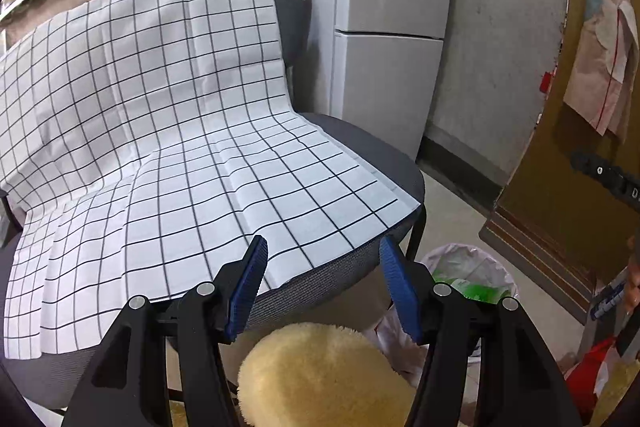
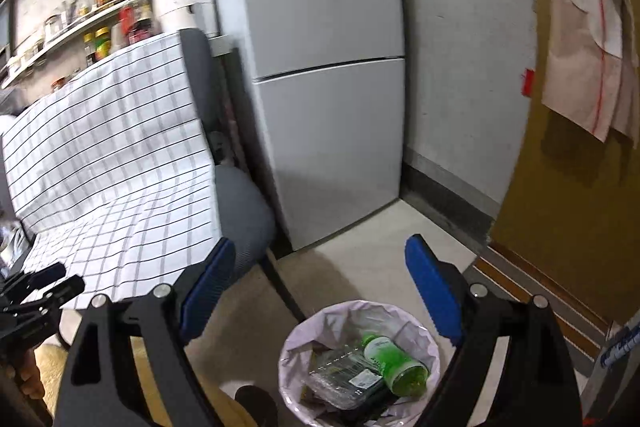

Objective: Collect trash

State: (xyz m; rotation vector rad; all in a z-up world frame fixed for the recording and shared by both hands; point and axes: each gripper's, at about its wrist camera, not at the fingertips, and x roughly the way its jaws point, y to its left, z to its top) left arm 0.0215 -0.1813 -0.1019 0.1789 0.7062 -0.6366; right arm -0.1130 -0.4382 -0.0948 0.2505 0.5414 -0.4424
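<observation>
Both sets of tongs stood open and empty: the left gripper (image 1: 322, 281) had its blue pads apart over the front edge of the grey chair (image 1: 360, 147), with nothing between them, and the right gripper (image 2: 320, 291) gaped wider, its jaws framing bare floor above the trash bin (image 2: 420, 331) at the lower centre of its view. The trash itself sat inside the lined bin: a green bottle (image 2: 394, 357) lying on its side against a clear plastic tray (image 2: 344, 375). The chief risk, as I judged it, was that the checked cloth (image 1: 160, 127) draped over the chair could be snagged by the left pads hovering just above its hem and dragged off the seat; a careless sweep near the bin could also tip it or pull its thin liner inward, spilling what had been collected. No loose rubbish was visible on the cloth or the floor, so a grab made here would likely have closed on the wrong thing. The right wrist view showed the bin's contents plainly and caught the left gripper at the lower left edge, held by a hand; the left wrist view showed only a sliver of the bin at lower right, partly behind its own jaw, but gave the cloth's whole spread and a yellow fleecy mass (image 1: 320, 375) at the bottom.
</observation>
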